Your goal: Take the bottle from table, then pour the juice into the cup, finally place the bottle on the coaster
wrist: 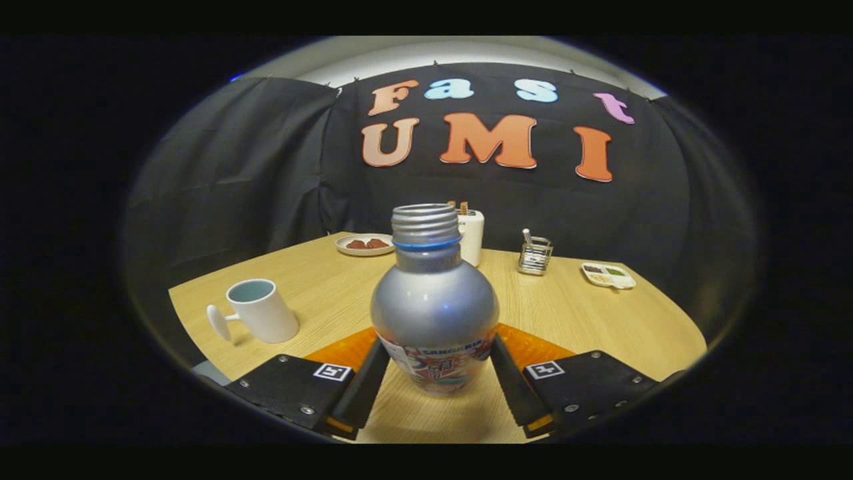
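bottle, silver with an uncapped threaded neck, a blue ring under the threads and a printed label around its lower body, stands upright between the gripper fingers. both fingers press against the bottle's label band from either side, so the claw is clenched on the bottle. whether the bottle's base touches the table or hangs just above it cannot be told. an orange coaster lies on the wooden table just behind the bottle, its edges showing on both sides of the bottle's body. left of the bottle, apart from it, a white cup sits on the table, tilted in this view, with its handle pointing away from the bottle and its inside looking empty. beyond the bottle, a white holder stands partly hidden behind the bottle's neck. beyond the bottle and to its left is a small plate with reddish-brown pieces. beyond the bottle to its right stands a wire rack, and farther right a small divided dish lies near the table's edge.
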The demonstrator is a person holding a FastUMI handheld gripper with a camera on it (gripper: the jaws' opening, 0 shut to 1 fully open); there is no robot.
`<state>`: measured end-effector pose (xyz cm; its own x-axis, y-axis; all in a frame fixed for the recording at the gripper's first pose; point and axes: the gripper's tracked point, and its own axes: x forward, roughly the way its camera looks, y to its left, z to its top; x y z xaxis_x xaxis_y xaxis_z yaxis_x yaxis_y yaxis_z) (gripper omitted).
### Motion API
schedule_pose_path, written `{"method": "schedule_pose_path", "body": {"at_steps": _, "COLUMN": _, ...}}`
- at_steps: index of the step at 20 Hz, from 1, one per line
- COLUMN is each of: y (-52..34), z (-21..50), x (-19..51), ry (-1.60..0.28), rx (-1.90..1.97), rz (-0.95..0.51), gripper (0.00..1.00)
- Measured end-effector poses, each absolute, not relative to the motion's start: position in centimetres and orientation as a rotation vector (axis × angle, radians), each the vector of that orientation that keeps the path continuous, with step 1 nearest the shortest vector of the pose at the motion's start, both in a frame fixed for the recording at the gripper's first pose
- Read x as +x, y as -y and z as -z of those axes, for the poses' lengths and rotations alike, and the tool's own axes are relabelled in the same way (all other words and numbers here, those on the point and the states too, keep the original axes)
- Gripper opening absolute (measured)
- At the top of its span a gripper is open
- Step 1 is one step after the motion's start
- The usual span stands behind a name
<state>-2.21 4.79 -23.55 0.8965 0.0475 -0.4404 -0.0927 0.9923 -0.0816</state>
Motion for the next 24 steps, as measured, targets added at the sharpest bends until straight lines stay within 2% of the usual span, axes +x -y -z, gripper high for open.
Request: {"method": "schedule_pose_path", "body": {"at_steps": 24, "y": -8.0, "z": 22.0, "x": 2.5, "ry": -0.283, "rx": -0.866, "rz": -0.009, "gripper": 0.78}}
